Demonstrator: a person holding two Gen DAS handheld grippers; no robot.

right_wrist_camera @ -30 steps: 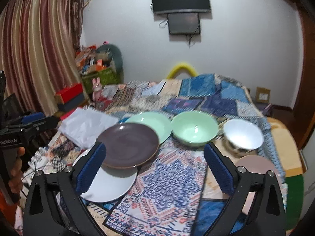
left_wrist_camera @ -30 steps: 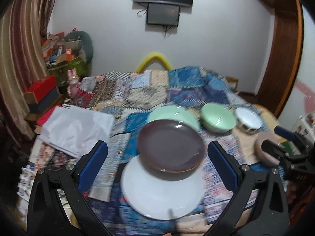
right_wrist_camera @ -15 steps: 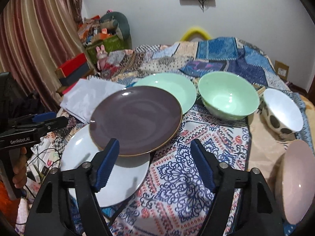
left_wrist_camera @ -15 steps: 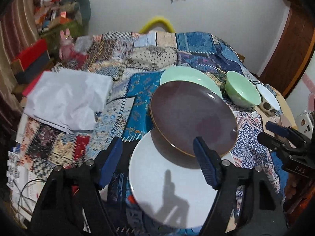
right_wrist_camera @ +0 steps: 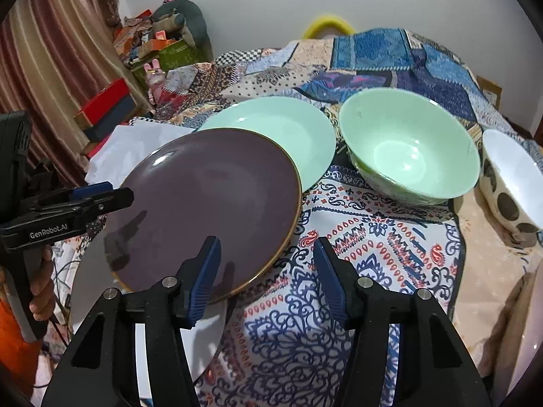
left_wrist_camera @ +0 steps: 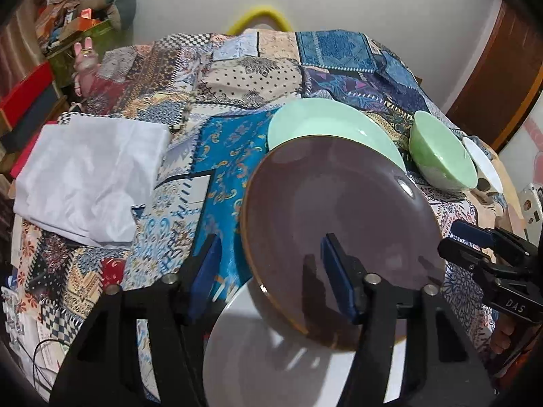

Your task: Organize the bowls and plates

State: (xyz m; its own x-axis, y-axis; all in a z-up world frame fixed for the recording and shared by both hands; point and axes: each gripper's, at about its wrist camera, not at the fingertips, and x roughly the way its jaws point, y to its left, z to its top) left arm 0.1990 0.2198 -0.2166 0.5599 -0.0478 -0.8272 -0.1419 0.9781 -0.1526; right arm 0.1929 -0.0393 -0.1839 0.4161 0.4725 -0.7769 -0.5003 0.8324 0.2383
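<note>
Both tongs are closing but clamped on nothing yet. Left gripper (left_wrist_camera: 271, 274) has its jaws astride the near-left rim of the purple plate (left_wrist_camera: 339, 217): one pad outside the edge over the cloth, the other over the plate's face, neither pressing. Right gripper (right_wrist_camera: 268, 276) likewise straddles the plate's near-right rim, left pad over the plate, right pad over the patterned cloth (right_wrist_camera: 373, 237), w/ a gap both sides.

Step in hand, as I read it: pinch the purple plate by opposite edges w/ both grippers. To do it well: get each rim deep between the pads before squeezing, keep both grips level w/ each other so the plate doesn't tip, and lift straight so it doesn't scrape the white plate (left_wrist_camera: 271, 356) below.

Purple plate: dark plum, glossy, thin gold-brown rim, shallow. It sits tilted, near edge resting on the white plate, far edge overlapping the mint green plate (right_wrist_camera: 281, 129). Glaze looks slick, so a shallow pinch could slip.

Further right: mint green bowl (right_wrist_camera: 407, 149) just beside the green plate, then a white spotted bowl (right_wrist_camera: 512, 183), and a pale pink dish (right_wrist_camera: 532, 322) at the far right edge, mostly cut off. White folded cloth (left_wrist_camera: 88, 176) lies off left.
</note>
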